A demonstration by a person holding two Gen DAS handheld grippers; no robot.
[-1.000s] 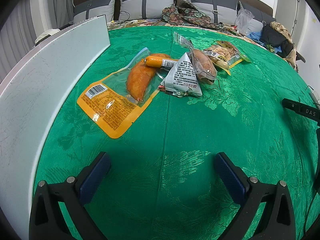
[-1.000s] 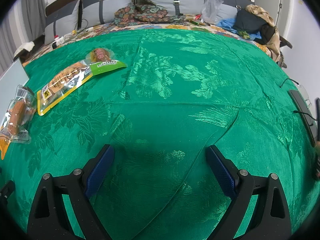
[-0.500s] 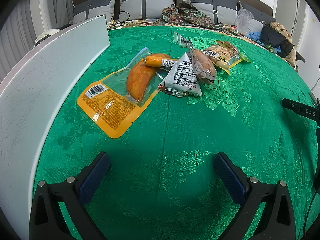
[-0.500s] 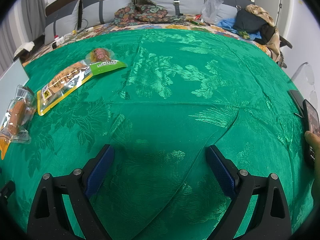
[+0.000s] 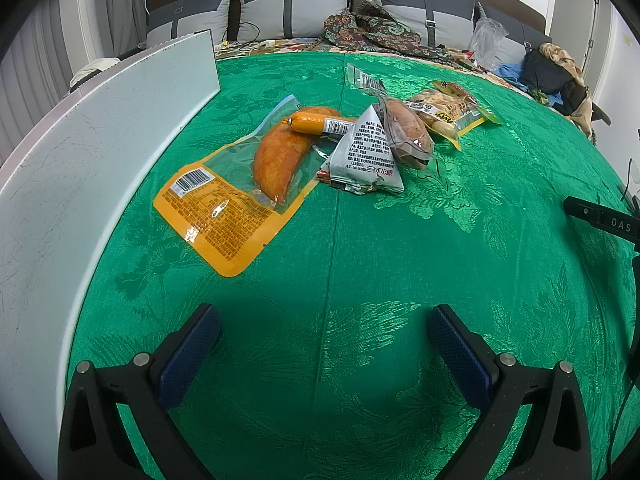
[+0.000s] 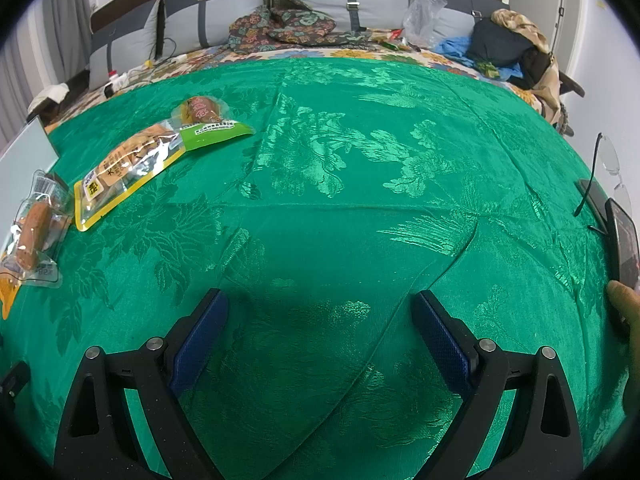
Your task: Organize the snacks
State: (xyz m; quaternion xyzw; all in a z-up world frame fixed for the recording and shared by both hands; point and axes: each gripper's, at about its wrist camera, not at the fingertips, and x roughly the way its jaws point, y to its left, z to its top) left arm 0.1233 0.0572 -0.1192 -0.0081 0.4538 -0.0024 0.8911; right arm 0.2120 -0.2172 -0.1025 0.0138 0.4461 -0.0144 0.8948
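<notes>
Orange flat plastic snack pouch (image 5: 236,196): on green cloth surface (image 5: 400,264), 11 o'clock of left gripper (image 5: 324,336), long axis toward 1 o'clock. Left nearer. Right gripper (image 6: 320,320) likewise wide open, empty.

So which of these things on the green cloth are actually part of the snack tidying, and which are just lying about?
Part of the job:
orange pouch
small sausage
silver triangular packet
clear-wrapped brown snack
yellow-edged snack bag
green-labelled packet

Just lying about:
white board
phone
glasses
clothes
</notes>
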